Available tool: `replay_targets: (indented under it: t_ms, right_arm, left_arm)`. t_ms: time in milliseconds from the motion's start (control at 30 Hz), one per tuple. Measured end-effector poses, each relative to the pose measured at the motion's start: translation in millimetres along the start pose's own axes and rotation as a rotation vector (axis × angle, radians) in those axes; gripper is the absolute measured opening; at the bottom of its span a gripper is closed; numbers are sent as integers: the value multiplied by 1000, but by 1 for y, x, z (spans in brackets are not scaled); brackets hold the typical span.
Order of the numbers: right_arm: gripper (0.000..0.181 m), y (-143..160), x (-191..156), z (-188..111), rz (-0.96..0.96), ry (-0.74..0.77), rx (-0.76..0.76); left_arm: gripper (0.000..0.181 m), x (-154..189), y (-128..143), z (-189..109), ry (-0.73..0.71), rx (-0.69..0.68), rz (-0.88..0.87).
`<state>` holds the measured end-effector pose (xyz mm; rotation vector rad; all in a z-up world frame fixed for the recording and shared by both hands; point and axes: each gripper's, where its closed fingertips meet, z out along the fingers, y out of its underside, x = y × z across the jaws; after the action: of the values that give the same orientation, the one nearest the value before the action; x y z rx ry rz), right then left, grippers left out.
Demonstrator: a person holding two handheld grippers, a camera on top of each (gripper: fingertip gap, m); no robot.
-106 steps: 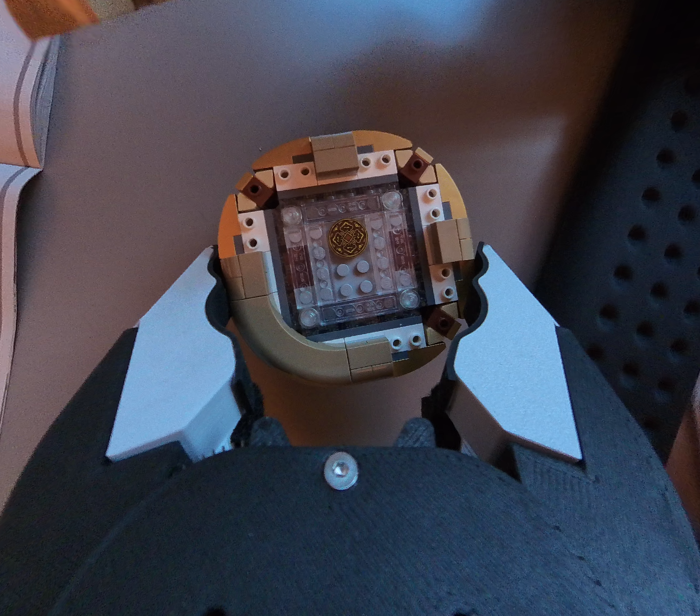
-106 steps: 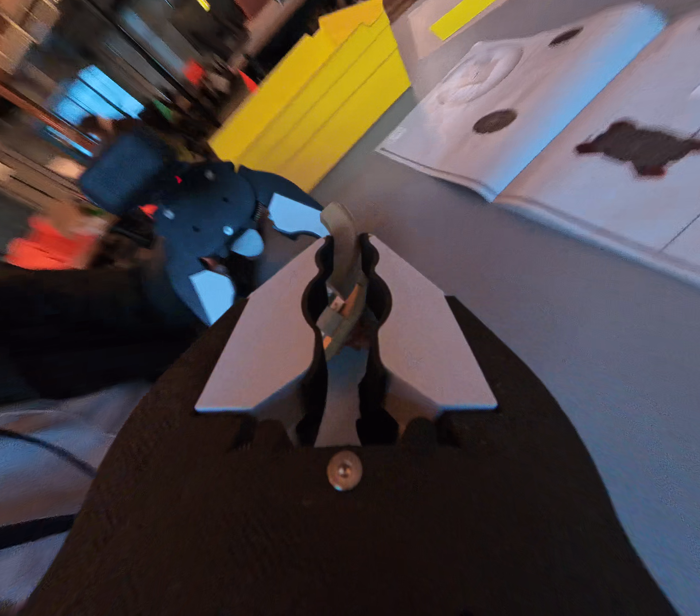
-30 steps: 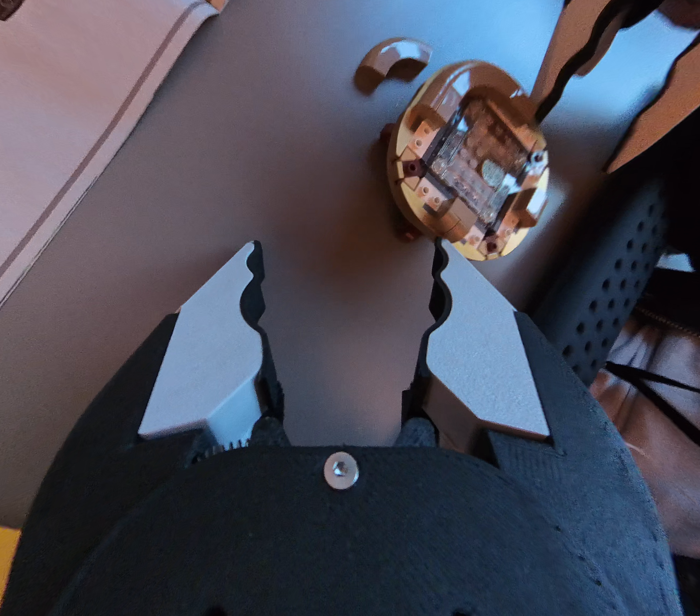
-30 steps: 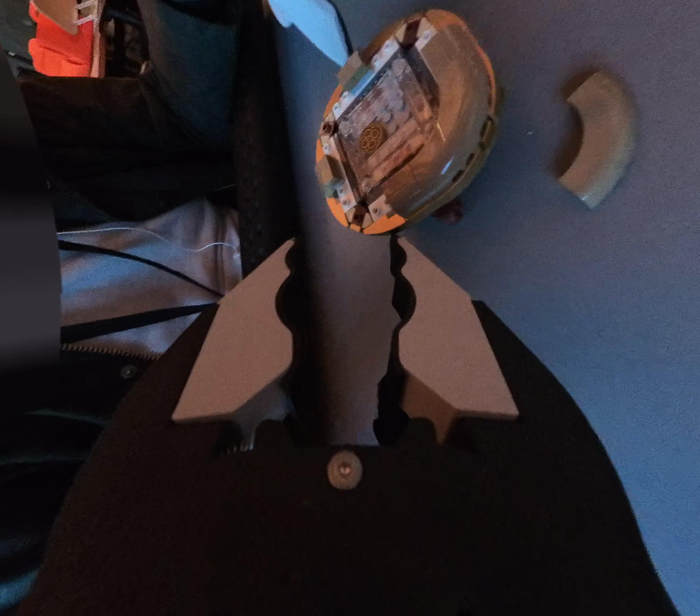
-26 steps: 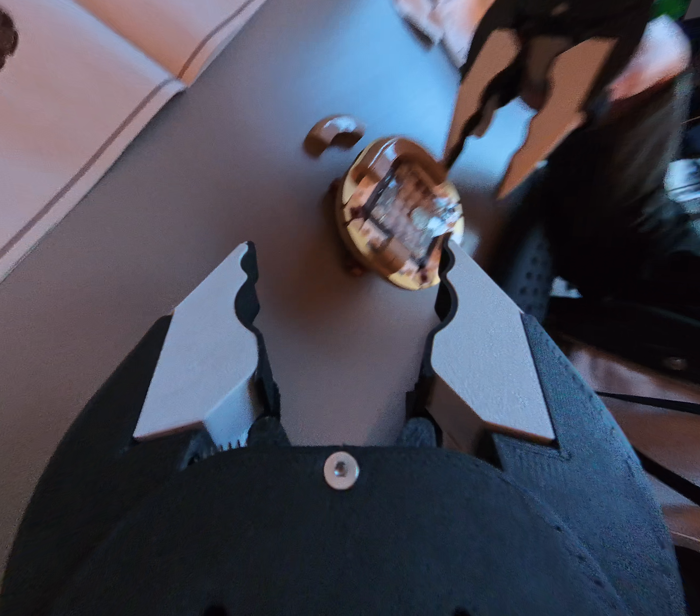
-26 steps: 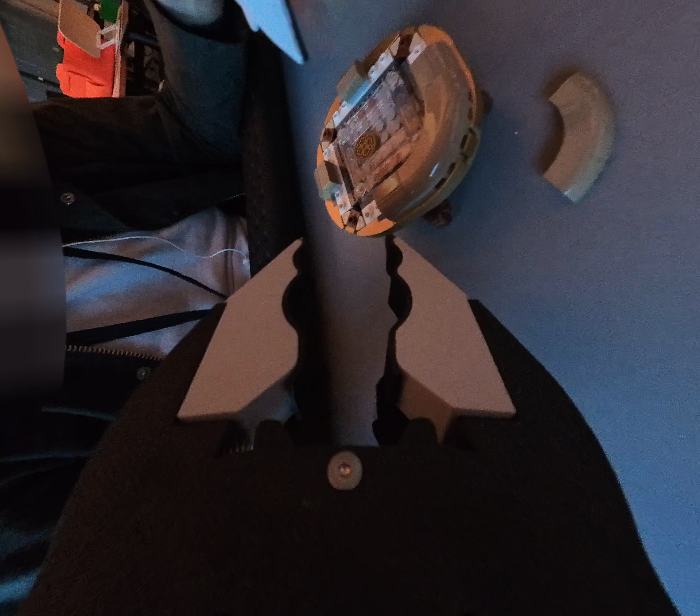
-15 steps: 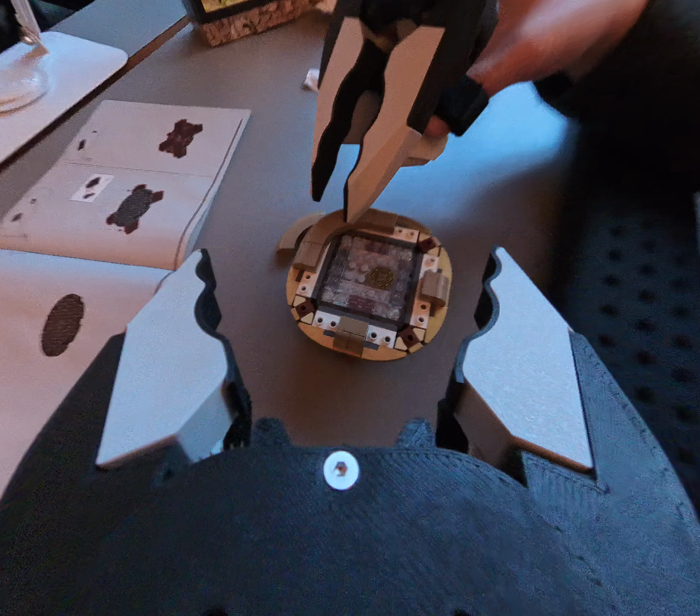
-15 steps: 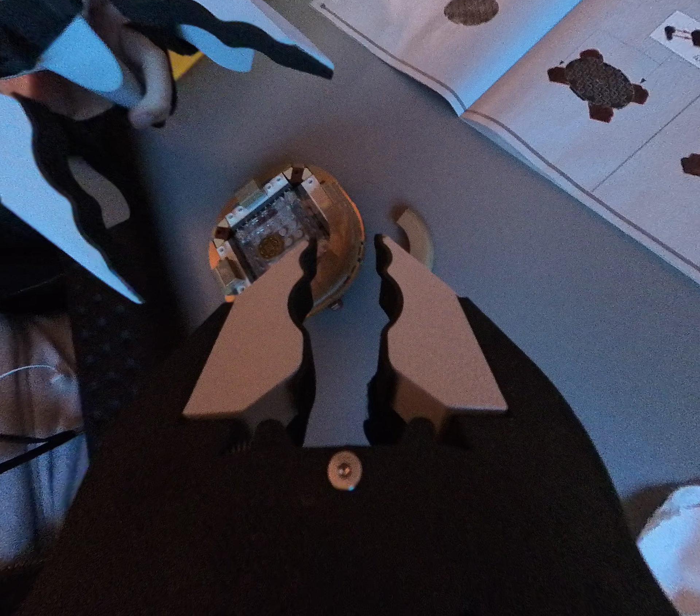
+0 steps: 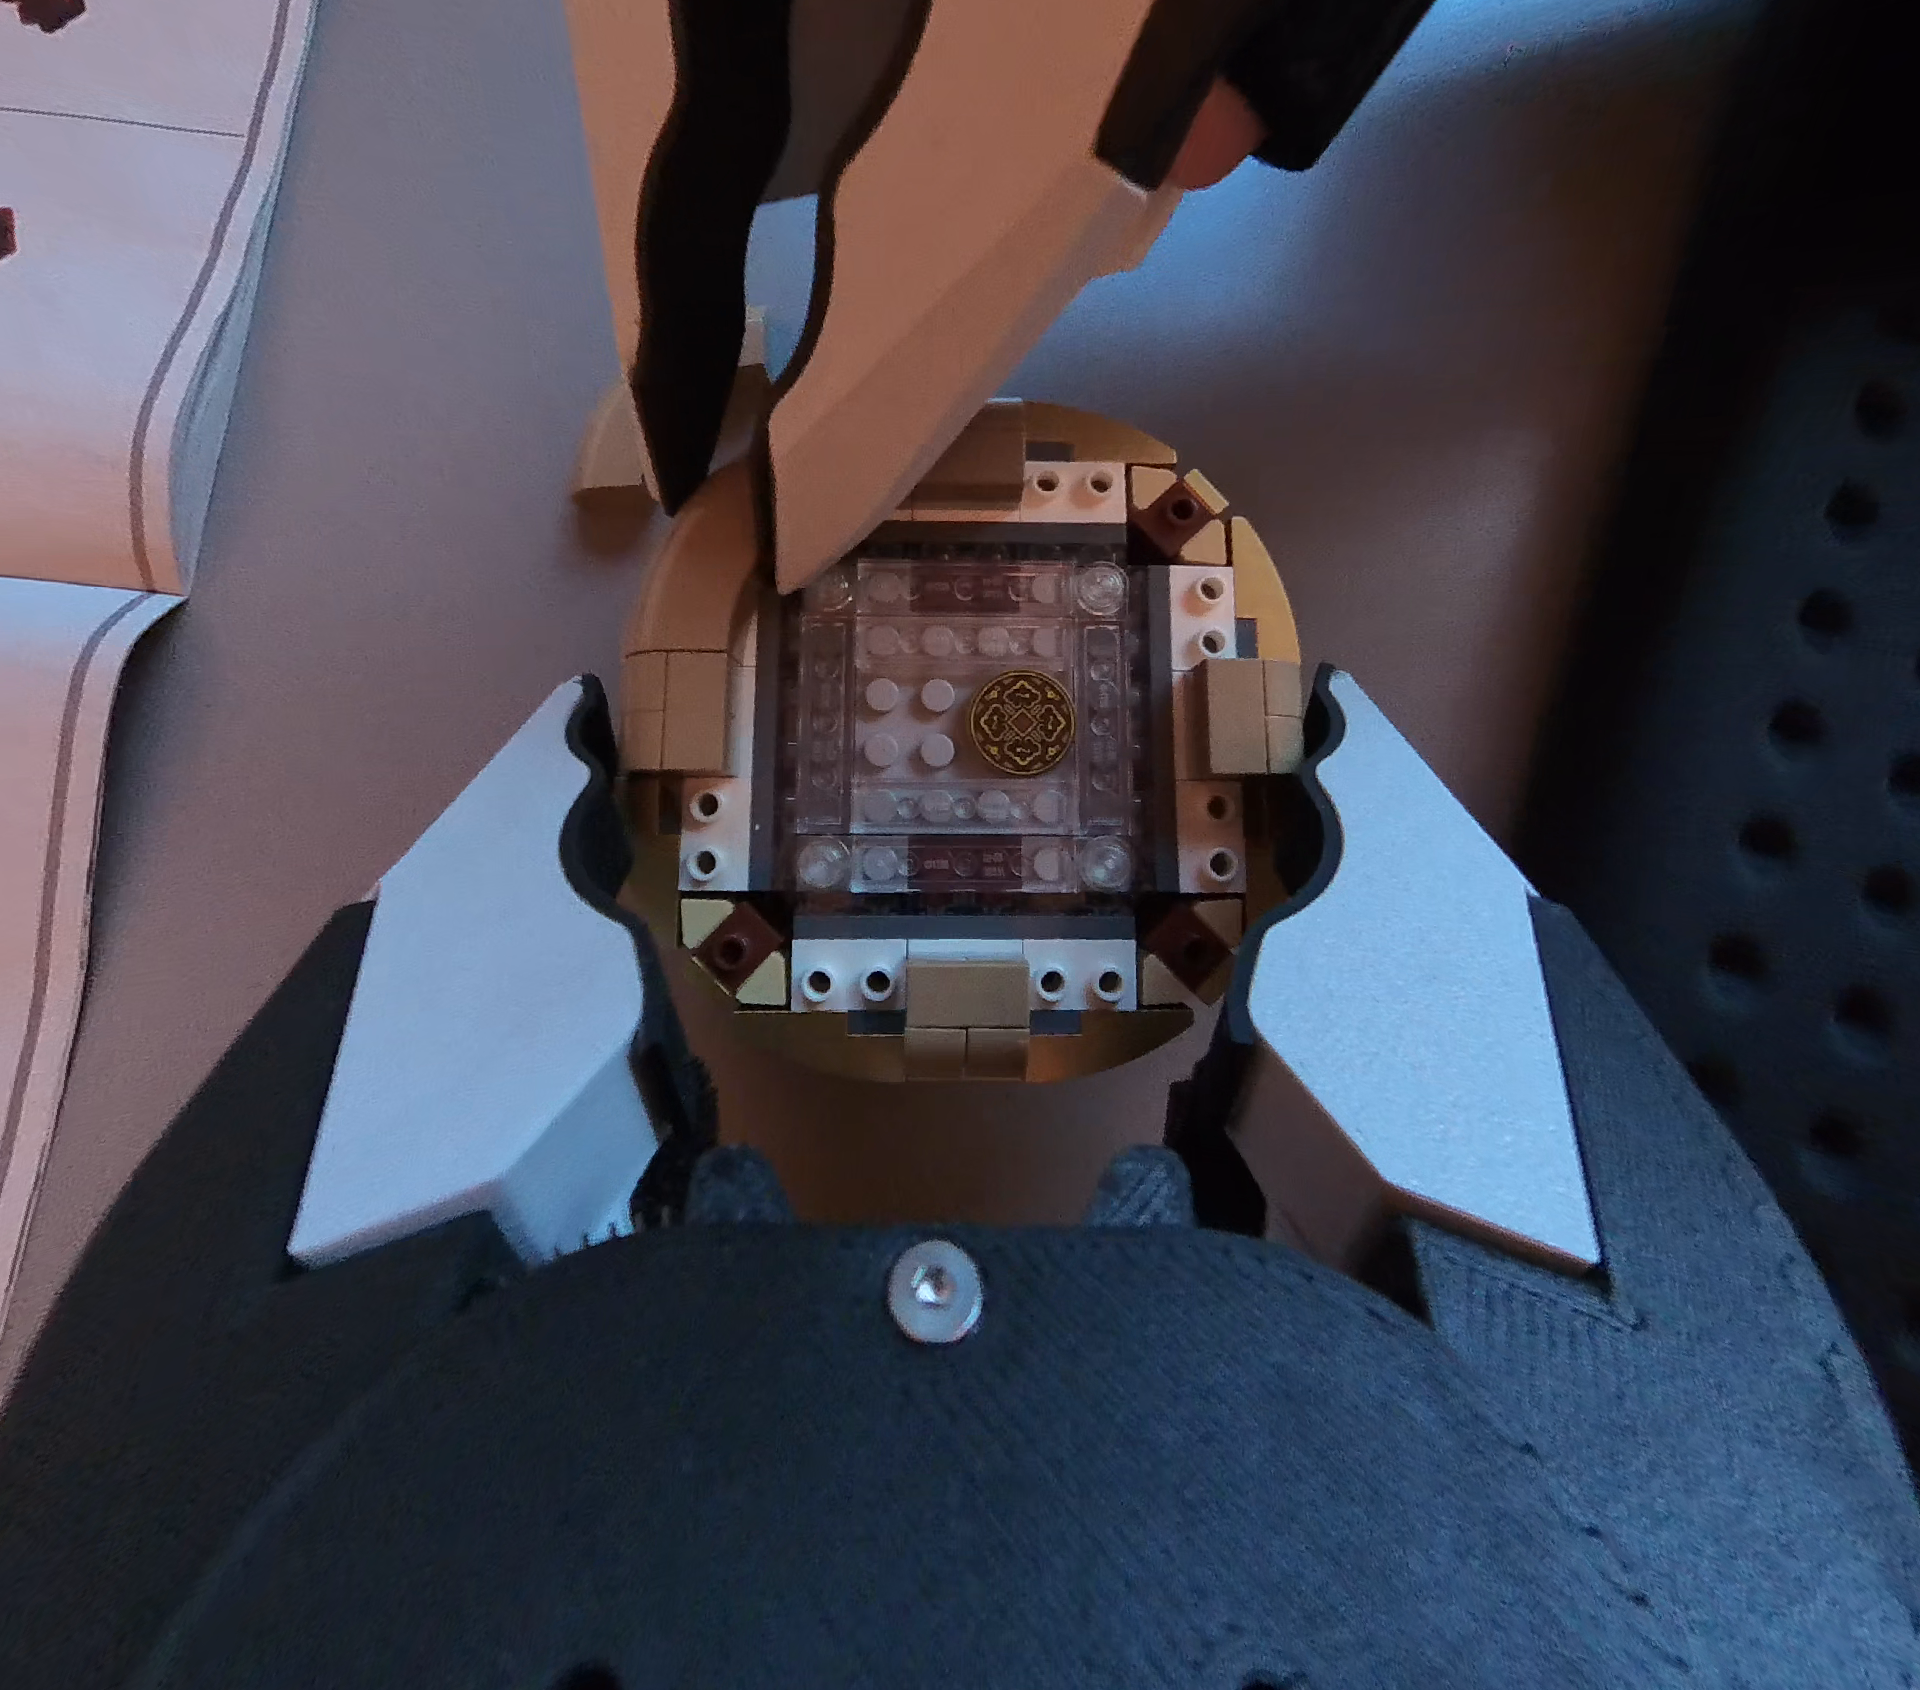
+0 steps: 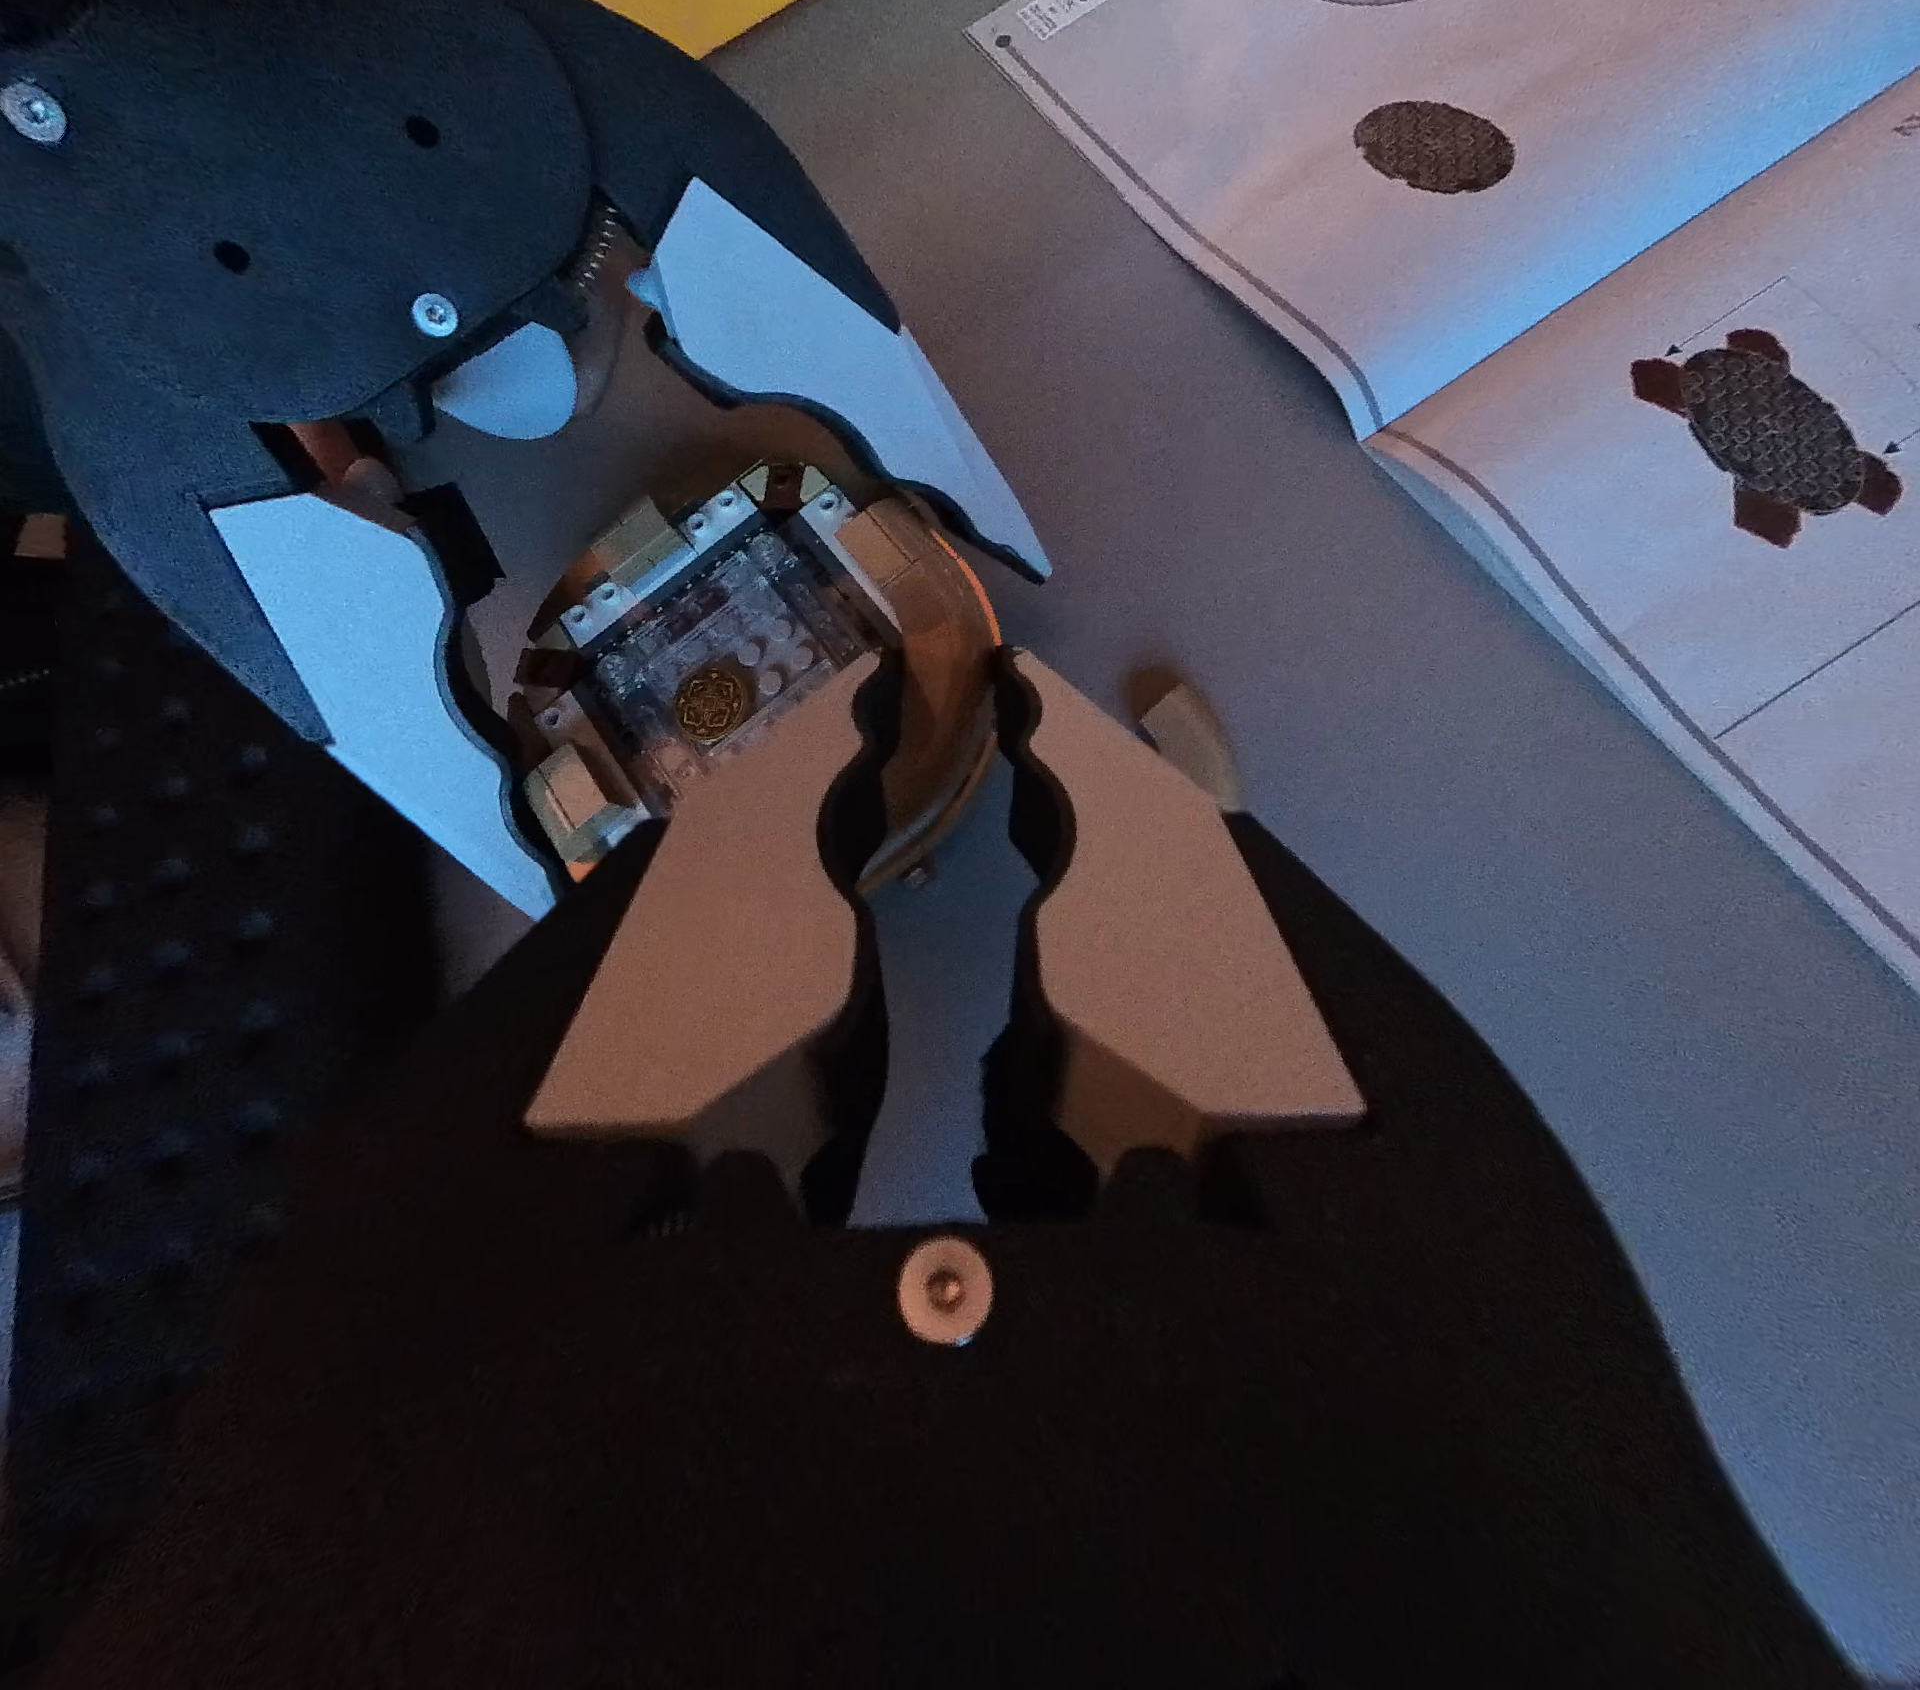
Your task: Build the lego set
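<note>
Tan and translucent, the round lego base [image 9: 961,767] sits on the grey desk [image 9: 416,352] between the spread fingers of my left gripper [image 9: 951,819]. In the left wrist view its pads lie against the rim on both flanks, or very nearly; whether they truly clamp I cannot tell, so I'd judge this a bracing hold and squeeze only enough to stop the disc from turning.

Just beyond, my right gripper [image 9: 727,539] comes down from above, fingers a narrow gap apart and carrying nothing. Its tips straddle the curved tan arch [image 9: 691,580] fitted at the far left corner of the rim. The step, as I read it, is seating that arch fully. I would press straight down along the studs rather than at a slant, since a slanted push could tip the base or lift the neighbouring tan blocks. Left keeps the model flat while right bears down.

Farther off, a second loose arch piece [image 10: 1184,736] lies on the desk just beside the model, probably next. Beyond it the open instruction booklet [image 10: 1558,206] rests well apart.
</note>
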<state>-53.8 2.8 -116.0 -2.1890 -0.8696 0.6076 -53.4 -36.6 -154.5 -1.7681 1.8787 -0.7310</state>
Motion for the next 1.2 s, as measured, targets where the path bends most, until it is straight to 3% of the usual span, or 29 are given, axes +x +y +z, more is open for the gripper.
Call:
replay_targets:
  t_ms: [200,1200]
  right_arm:
    - [14,-1,1,0,-106,72,-15]
    - [12,-14,4,-3,-109,36,142]
  left_arm:
    - [128,-2,-2,1,-18,29,-31]
    - [128,-5,0,-1,-11,-20,-108]
